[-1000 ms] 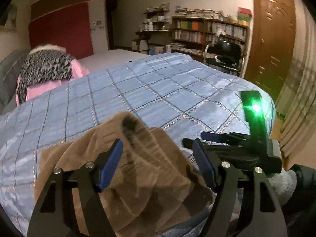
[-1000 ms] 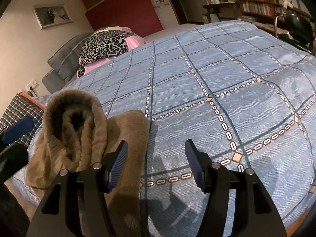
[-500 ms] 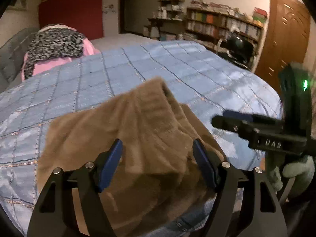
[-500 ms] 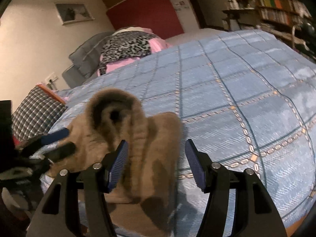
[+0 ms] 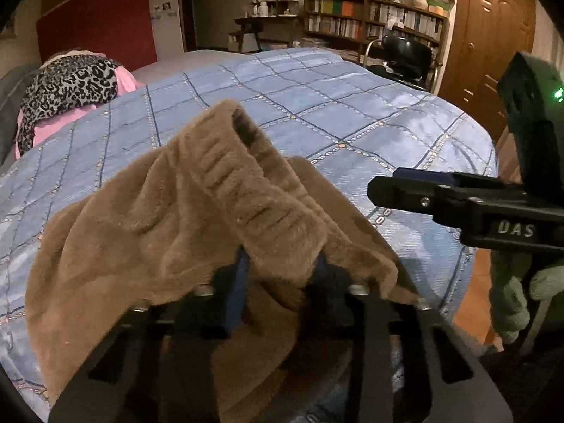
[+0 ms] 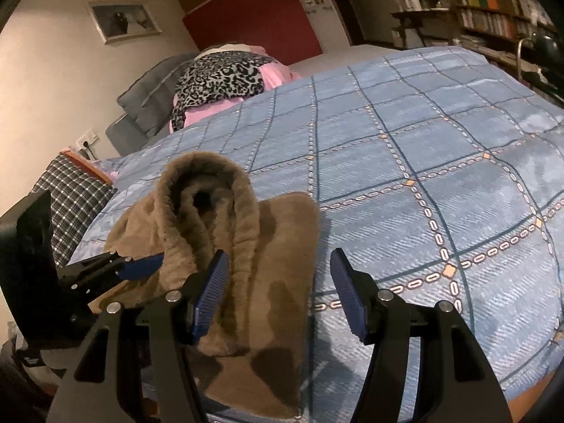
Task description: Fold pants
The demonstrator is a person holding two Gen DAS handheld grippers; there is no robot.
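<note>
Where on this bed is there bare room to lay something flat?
Free: the blue quilted bedspread between the brown fleece pants and the far leopard-print pile, and rightward to its edge. Crowded: the near left corner, with pants and both grippers.

A bed carries everything, covered by a light blue quilt crossed by darker lines and pale chain-stitch diagonals; in the right wrist view, brown fleece pants lie bunched on the quilt at about 7 o'clock, close to the near edge, one open end raised in a hump and a flatter panel trailing toward 6 o'clock over the edge; at 11 o'clock, well apart from the pants, a leopard-print cloth lies on a pink bundle at the far end of the bed; grey pillows sit just beside it toward 10 o'clock.
</note>
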